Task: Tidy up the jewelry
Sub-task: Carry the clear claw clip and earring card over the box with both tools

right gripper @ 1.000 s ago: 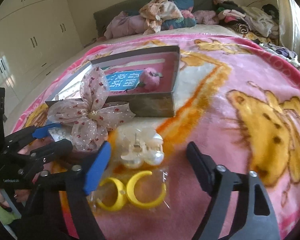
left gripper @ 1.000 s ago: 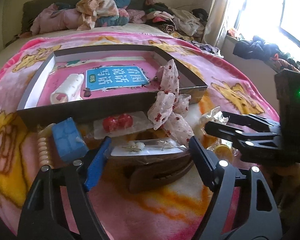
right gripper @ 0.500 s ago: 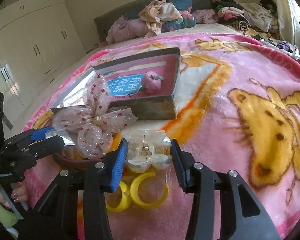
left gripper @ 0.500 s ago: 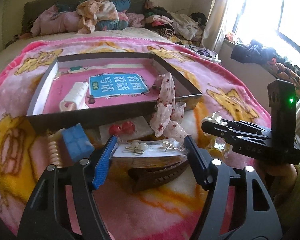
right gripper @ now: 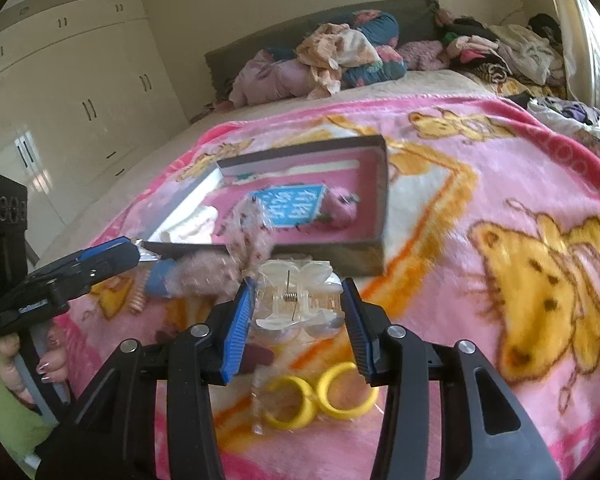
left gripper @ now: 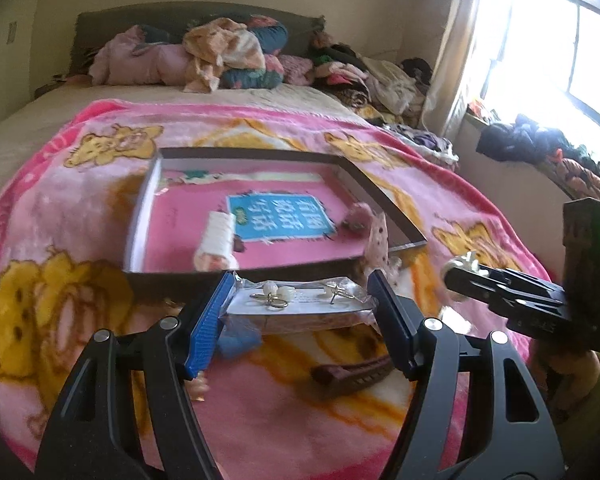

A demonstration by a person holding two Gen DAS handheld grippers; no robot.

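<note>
My left gripper (left gripper: 300, 304) is shut on a clear packet of earrings on a card (left gripper: 300, 304) and holds it above the blanket, just in front of the box (left gripper: 260, 272). My right gripper (right gripper: 298, 308) is shut on a clear pearl hair claw clip (right gripper: 296, 304), lifted over the blanket. The open box (right gripper: 332, 256) has a pink floor with a blue label (left gripper: 278, 218), a white roll (left gripper: 216, 240) and a pink fuzzy piece (right gripper: 340, 212). A spotted sheer bow (right gripper: 236, 256) lies against the box's front wall.
On the pink blanket lie yellow hoop earrings in a bag (right gripper: 320, 396), a brown hair clip (left gripper: 352, 372), a blue block (left gripper: 236, 340) and a beige coil (right gripper: 138, 296). Piled clothes (left gripper: 228, 52) sit at the headboard. A window (left gripper: 548, 60) is at the right.
Both grippers closed on their items and lifted them: the left on the earring packet, the right on the claw clip. Both views rose and shifted toward the box.
</note>
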